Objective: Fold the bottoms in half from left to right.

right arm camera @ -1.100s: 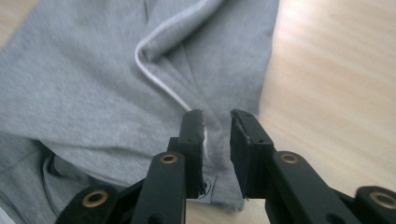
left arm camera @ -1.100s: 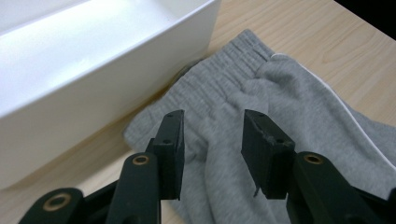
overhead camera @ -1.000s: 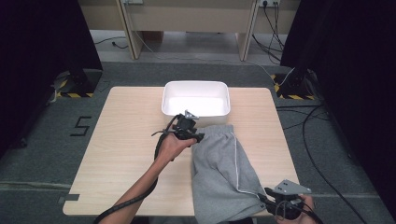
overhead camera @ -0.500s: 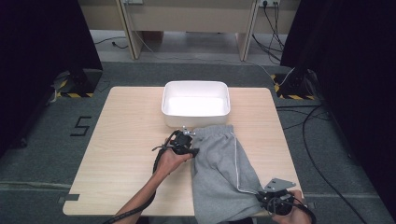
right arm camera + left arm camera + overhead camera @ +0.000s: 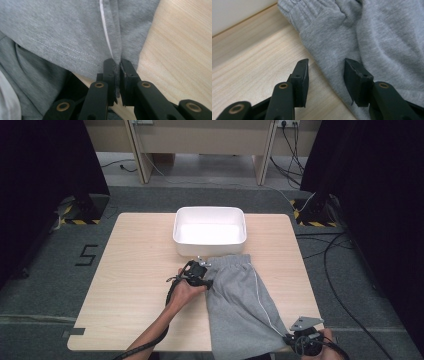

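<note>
On the pale wooden table [image 5: 135,270], toward its near right corner, lies a pair of grey shorts [image 5: 240,305], soft jersey knit with a faint fleck. Its gathered, ribbed waistband sits just in front of the white tub [image 5: 210,231], and the leg end hangs over the table's near edge. A thin white piping line runs down the cloth toward that corner. The tub is a rounded rectangle of smooth, glossy white with thick walls, standing near the middle of the far edge.

The left gripper [image 5: 200,276] rests low at the left edge of the shorts, close below the waistband. In the left gripper view its matt black jaws stand partly apart, having just been easing wider; one sits over bare wood and the other over the fabric, with the hem of the cloth between them but not pinched.

The right gripper [image 5: 292,340] is at the near right corner, where the right gripper view shows its jaws closed tight on a folded ridge of grey fabric beside the white piping, a frayed sliver of cloth showing between the pads [image 5: 111,72].

The bottom of the high view cuts off the leg end of the shorts and most of the right hand. Whether the waistband touches the tub I cannot tell.
</note>
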Demonstrator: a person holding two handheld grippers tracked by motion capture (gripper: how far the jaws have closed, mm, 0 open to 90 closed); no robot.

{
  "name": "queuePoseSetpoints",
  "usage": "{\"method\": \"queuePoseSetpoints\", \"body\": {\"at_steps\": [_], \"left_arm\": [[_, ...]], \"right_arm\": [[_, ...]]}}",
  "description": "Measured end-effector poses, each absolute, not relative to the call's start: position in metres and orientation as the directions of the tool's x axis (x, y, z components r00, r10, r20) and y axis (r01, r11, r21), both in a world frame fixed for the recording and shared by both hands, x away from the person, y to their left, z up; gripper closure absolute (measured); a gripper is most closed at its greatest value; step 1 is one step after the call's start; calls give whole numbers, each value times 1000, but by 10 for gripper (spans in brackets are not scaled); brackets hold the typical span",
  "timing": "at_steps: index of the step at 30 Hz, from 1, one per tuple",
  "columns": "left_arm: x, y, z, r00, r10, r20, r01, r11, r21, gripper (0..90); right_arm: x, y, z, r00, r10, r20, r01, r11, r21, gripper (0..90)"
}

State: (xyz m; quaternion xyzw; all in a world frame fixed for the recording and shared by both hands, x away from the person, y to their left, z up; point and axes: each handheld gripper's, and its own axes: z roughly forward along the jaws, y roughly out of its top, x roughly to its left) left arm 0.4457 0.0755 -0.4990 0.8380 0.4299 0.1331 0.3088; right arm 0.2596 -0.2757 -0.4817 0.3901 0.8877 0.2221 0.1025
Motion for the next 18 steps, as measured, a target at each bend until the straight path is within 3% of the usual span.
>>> {"method": "queuePoseSetpoints", "body": {"at_steps": [6, 10, 13, 18], "left_arm": [[448, 77, -499, 593, 805, -39, 636, -438, 635, 538], [450, 81, -500, 585, 810, -42, 641, -430, 636, 529], [450, 84, -500, 581, 813, -42, 640, -424, 641, 525], [451, 84, -501, 577, 816, -41, 639, -419, 645, 515]], "right_arm": [[257, -274, -482, -673, 740, 5, 650, 587, 483, 795], [256, -267, -480, -677, 735, 33, 651, 578, 492, 614], [262, -266, -469, -653, 755, 50, 645, 520, 560, 491], [275, -260, -450, -628, 777, 44, 610, 456, 647, 452]]}}
